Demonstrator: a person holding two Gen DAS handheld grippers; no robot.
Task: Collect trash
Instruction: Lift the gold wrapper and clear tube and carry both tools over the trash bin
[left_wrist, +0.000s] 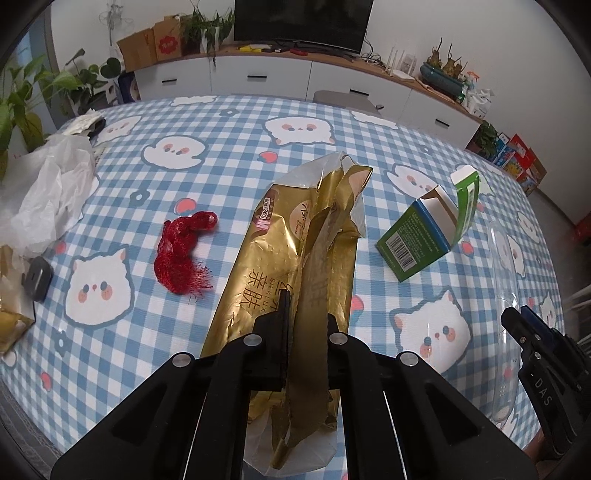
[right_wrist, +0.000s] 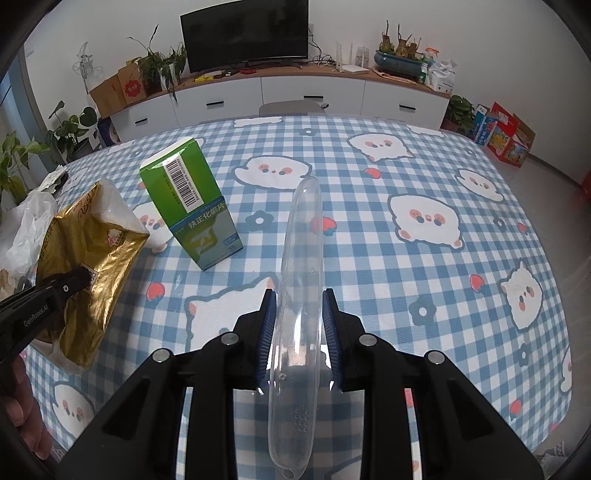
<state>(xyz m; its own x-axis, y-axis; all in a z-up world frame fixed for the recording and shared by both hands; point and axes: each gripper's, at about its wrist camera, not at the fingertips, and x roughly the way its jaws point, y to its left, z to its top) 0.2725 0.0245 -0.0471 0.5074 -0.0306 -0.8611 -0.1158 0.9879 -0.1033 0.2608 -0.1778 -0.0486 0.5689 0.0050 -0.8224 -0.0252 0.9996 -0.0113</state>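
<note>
Fingers of the left gripper (left_wrist: 304, 317) pinched only a thin fold of the gold wrapper (left_wrist: 295, 236), which could tear free; the right gripper (right_wrist: 299, 325) clamped a slick clear plastic case (right_wrist: 301, 280) that might slip.

Bright, even daylight, soft shadows – both views sharp, with fisheye bending and dark corners.
</note>
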